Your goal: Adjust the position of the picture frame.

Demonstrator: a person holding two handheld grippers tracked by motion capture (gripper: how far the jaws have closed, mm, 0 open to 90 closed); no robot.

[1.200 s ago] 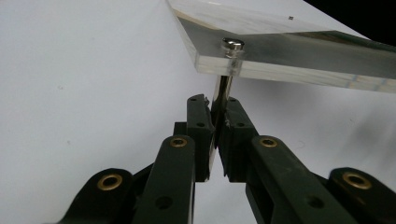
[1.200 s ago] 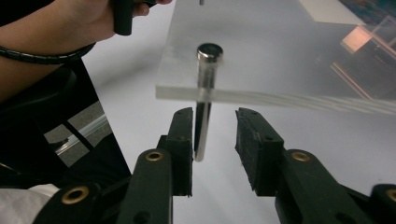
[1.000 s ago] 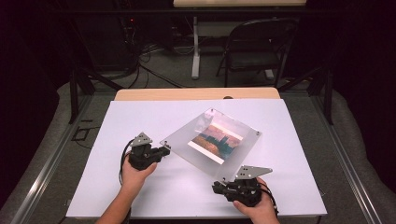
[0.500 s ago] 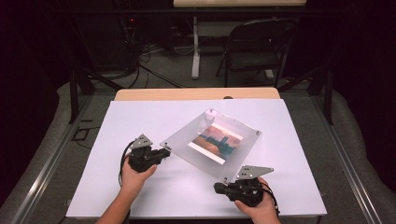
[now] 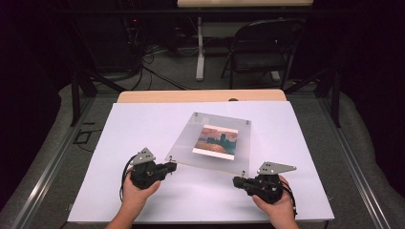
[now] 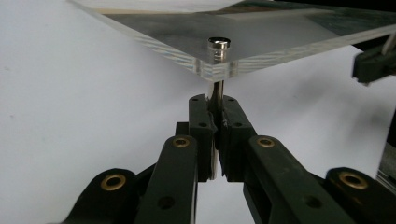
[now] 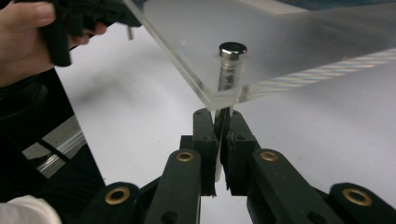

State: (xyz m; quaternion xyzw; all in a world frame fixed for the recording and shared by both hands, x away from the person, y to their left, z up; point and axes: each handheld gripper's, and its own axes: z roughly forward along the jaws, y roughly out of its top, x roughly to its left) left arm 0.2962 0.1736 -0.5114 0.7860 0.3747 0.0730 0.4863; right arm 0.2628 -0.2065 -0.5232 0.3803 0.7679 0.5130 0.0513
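Observation:
A clear acrylic picture frame (image 5: 191, 143) with a landscape print (image 5: 216, 140) inside lies at the middle of the white table (image 5: 143, 119). Short metal pins stand at its corners. My left gripper (image 5: 173, 165) is shut on the pin at the frame's near left corner. In the left gripper view the jaws (image 6: 216, 109) pinch that pin (image 6: 218, 46) just under the plate. My right gripper (image 5: 236, 180) is shut on the near right corner pin. The right gripper view shows its jaws (image 7: 223, 121) closed on the pin's (image 7: 232, 60) lower shaft. The near edge sits a little above the table.
A white sheet covers the table, with a wooden strip (image 5: 200, 95) bare at the back. Beyond it stand a dark chair (image 5: 260, 52) and a table leg (image 5: 200, 52) on the floor. Bare white surface surrounds the frame on all sides.
The frame has swung round with both hands and now looks broader and flatter. The right hand shifted right, the left hand slightly toward the near edge. Both grips held.

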